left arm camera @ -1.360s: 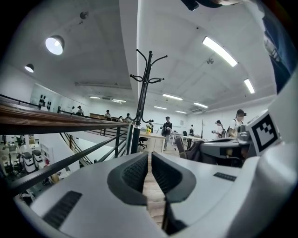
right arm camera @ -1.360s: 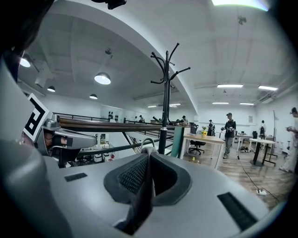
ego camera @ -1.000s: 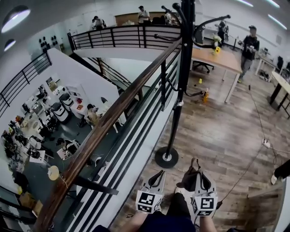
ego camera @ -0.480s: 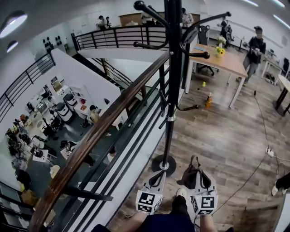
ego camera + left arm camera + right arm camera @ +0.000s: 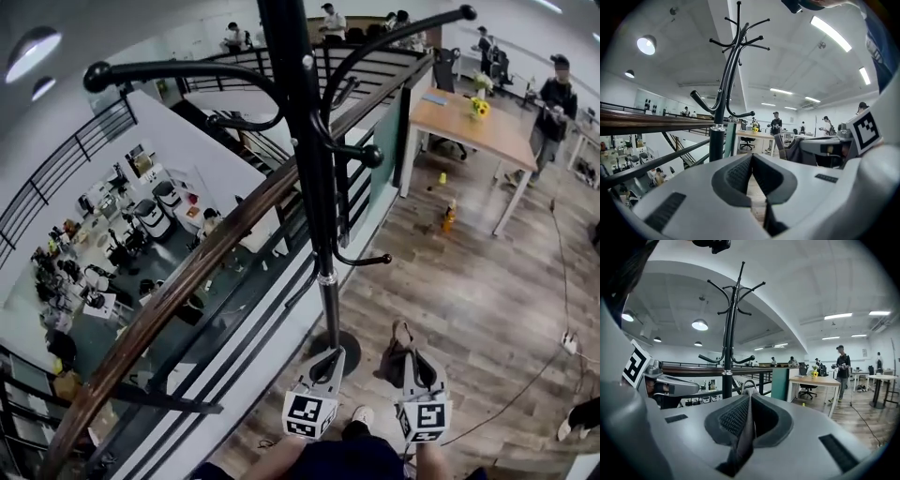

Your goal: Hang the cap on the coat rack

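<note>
The black coat rack stands right in front of me beside the railing, its curved hooks spreading overhead and its round base on the wood floor. Low in the head view, my right gripper is shut on the dark cap, which hangs from its tips. In the right gripper view the cap's fabric is pinched between the pads, with the rack ahead to the left. My left gripper is shut with nothing in it, close to the rack's base. The left gripper view shows the rack rising just ahead.
A wooden handrail on black bars runs along the left, with a drop to a lower floor beyond. A wooden desk and a standing person are at the far right. A cable crosses the floor at right.
The head view has come closer to the coat rack, which now looms larger with hooks overhead. Both grippers keep their places low in the view, the cap still held in the right one.
</note>
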